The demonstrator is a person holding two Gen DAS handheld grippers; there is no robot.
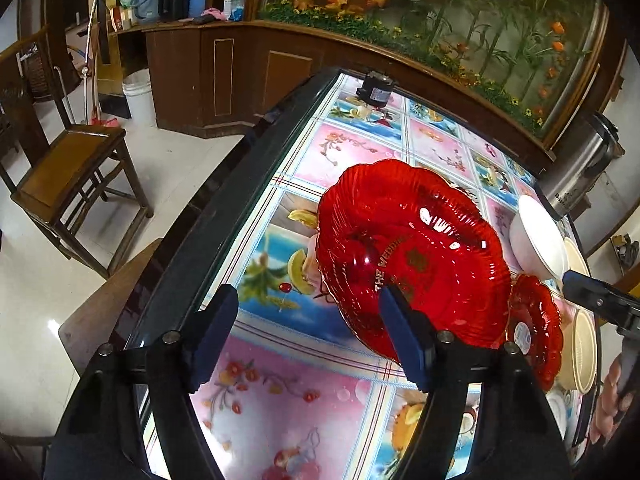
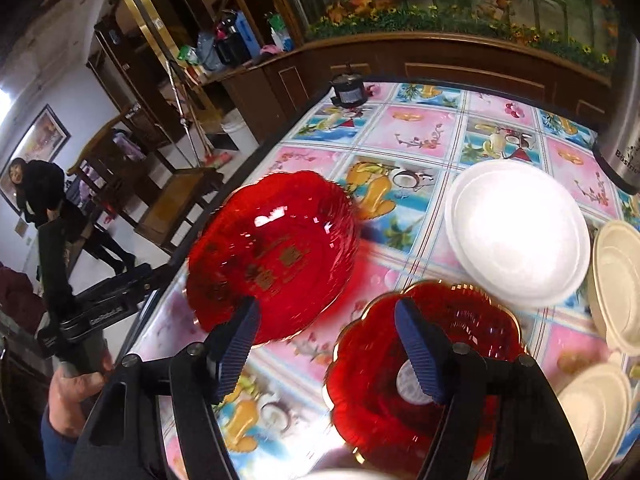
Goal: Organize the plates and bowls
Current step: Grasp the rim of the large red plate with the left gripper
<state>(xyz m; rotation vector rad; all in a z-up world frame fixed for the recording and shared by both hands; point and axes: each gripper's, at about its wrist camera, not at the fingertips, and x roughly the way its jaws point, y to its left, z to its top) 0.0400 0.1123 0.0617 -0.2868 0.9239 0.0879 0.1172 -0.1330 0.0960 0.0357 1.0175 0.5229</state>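
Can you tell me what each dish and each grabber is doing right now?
Large red plate: flat on the table, not held.
Small red plate: on the table, not gripped.
White plate: flat on the table.
Cream bowls: at the table's edge.
Left gripper: open, empty.
Right gripper: open, empty.

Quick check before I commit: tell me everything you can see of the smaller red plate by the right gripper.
The smaller red plate looks like translucent red plastic, with a scalloped, flower-shaped rim edged in gold and ribbed walls. A round white sticker sits near its centre. It lies flat and upright on the patterned table, right of the large red plate and in front of the white plate, seemingly apart from both. The right gripper stands open over its left edge, one finger above the inside, one outside; contact cannot be told.
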